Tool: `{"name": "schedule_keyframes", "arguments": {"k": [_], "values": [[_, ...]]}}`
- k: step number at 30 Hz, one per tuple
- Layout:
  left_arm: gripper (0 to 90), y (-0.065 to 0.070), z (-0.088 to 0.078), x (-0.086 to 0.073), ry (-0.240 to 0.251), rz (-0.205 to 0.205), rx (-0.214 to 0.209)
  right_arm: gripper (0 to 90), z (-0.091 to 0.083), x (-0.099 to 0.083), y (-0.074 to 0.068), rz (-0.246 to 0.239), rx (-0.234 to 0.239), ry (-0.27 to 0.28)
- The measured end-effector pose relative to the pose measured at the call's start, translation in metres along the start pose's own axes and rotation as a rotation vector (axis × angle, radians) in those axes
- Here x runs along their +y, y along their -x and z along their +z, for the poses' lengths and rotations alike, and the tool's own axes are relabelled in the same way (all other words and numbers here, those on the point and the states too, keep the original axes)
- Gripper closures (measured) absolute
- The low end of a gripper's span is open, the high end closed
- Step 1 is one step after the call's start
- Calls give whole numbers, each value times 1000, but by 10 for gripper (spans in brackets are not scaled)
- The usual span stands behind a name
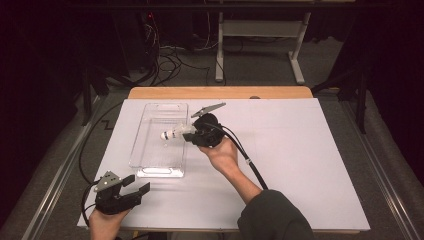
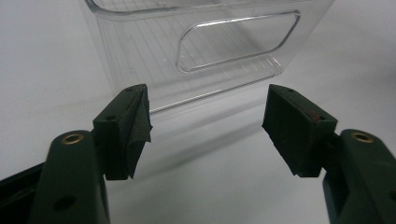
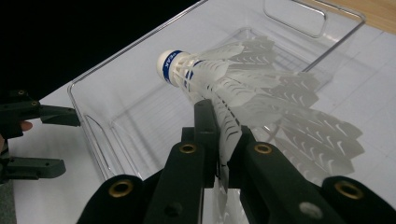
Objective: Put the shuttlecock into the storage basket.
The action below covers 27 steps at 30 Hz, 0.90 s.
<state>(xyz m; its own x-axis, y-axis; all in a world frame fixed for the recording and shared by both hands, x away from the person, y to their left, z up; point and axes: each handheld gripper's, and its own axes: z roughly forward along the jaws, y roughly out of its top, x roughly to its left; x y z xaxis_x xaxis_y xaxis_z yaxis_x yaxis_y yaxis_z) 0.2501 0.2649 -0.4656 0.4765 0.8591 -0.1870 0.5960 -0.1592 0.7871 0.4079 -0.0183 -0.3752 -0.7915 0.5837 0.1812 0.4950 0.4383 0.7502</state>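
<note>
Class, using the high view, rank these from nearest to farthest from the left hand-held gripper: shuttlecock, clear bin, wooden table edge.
From the left hand-held gripper:
1. Clear bin, just ahead, near end closest.
2. Shuttlecock, over the bin, clamped in the right hand-held gripper.
3. Wooden table edge, far side.

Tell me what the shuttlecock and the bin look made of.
Shuttlecock: likely plastic; translucent white moulded skirt, matte white cap with a blue band. Bin: clear glossy plastic, probably rigid; the table shows through its walls.
</note>
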Motion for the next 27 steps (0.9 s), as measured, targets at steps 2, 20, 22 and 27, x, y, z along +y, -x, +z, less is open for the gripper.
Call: {"name": "schedule_keyframes", "arguments": {"k": [2,20,22,27], "values": [[327,0,0,0,0,-2,1,889,3,1,-2,-2,3,-3],[328,-1,-1,0,0,-4,2,887,24,10,-17,-26,21,-36],[328,-2,-1,0,0,-5,2,886,27,11,-17,-30,21,-38],[328,-2,0,0,0,-5,1,886,33,12,-19,-32,19,-46]]}}
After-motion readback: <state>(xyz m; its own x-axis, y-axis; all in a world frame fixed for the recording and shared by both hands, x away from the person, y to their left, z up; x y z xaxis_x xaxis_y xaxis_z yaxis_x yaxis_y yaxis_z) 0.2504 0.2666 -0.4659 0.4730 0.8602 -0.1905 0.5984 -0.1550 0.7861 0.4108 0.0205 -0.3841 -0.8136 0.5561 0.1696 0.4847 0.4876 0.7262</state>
